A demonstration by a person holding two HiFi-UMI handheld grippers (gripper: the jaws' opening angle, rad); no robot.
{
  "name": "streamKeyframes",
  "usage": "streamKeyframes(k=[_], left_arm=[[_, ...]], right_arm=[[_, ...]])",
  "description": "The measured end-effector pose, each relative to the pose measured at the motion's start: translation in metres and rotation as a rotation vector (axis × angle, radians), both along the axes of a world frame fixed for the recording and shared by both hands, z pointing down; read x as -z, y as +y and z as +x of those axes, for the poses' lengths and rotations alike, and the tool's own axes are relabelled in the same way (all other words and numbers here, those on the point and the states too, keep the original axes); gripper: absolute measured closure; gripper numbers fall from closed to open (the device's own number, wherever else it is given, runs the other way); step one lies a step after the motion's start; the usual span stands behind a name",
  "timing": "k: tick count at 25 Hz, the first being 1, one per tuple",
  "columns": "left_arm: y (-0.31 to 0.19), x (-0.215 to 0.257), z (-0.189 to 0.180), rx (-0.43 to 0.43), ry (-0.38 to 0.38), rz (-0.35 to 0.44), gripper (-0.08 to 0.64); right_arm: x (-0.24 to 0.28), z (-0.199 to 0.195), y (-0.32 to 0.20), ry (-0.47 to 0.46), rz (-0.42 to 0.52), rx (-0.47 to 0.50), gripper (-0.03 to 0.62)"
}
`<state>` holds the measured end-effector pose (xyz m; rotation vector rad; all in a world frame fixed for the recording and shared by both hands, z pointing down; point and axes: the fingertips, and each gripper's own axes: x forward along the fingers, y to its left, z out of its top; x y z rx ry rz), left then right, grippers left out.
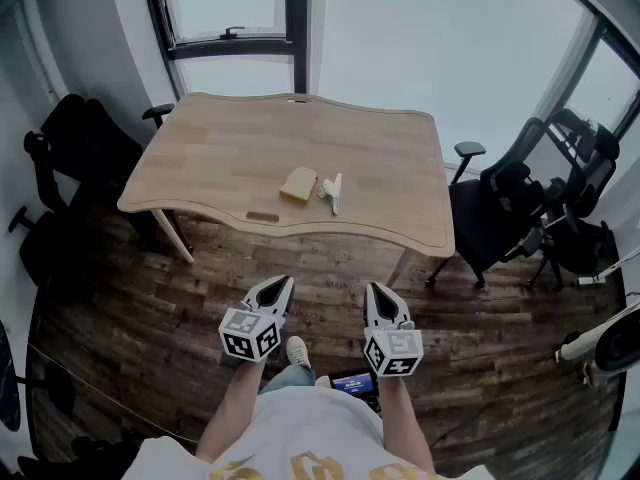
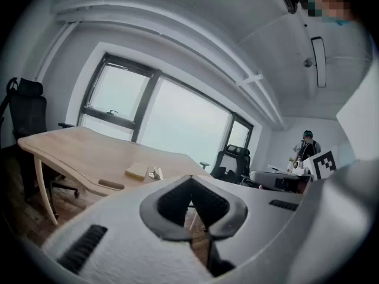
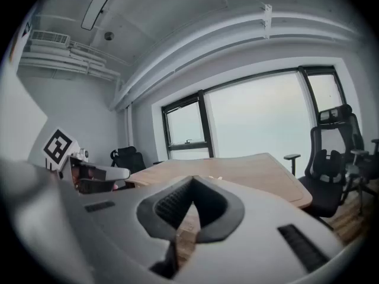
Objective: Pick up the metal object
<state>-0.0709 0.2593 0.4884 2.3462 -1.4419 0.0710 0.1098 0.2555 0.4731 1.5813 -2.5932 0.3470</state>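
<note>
Left gripper (image 1: 281, 286) and right gripper (image 1: 376, 292) were closed, empty; metal object (image 1: 332, 193) lay up-frame on counter (image 1: 230, 148), centred between them, long axis up-down.

My left gripper (image 2: 190, 179) has a pale plastic shell, matt and faintly grainy. Its pads (image 2: 172, 204) are dark, dull and ribbed. My right gripper (image 3: 190, 179) looks the same: matt pale plastic with dark ribbed lining.

In the upper middle of the head view, the table (image 1: 230, 138) is light wood, smooth, with a soft low sheen. The metal object (image 1: 331, 190) on it is pale and silvery, slightly shiny. The tan block (image 1: 298, 184) beside it is matt; I cannot tell its material.

The floor (image 1: 130, 348) is dark wood planking, streaky and dull. The chairs (image 1: 500, 208) at right are matt black. My shirt (image 1: 300, 438), at the bottom edge, is pale cloth.
</note>
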Motion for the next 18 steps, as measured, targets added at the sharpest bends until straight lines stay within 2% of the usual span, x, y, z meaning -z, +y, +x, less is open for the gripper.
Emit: streamKeyframes(k=[3,8,13,18], left_arm=[[0.002,-0.004,0.005,-0.003,-0.014,-0.008,0.54],[-0.001,0.001,0.005,0.01,0.032,-0.012,0.54],[-0.006,0.003,0.015,0.012,-0.012,0.006,0.54],[-0.01,0.0,0.026,-0.004,-0.006,-0.002,0.54]], right_arm=[[-0.002,0.004,0.003,0.006,-0.006,-0.003,0.581],[-0.002,0.005,0.008,-0.003,-0.005,-0.009,0.581],[-0.003,0.016,0.011,-0.056,-0.025,-0.041,0.581],[-0.012,0.024,0.008,-0.095,-0.066,-0.048,0.581]])
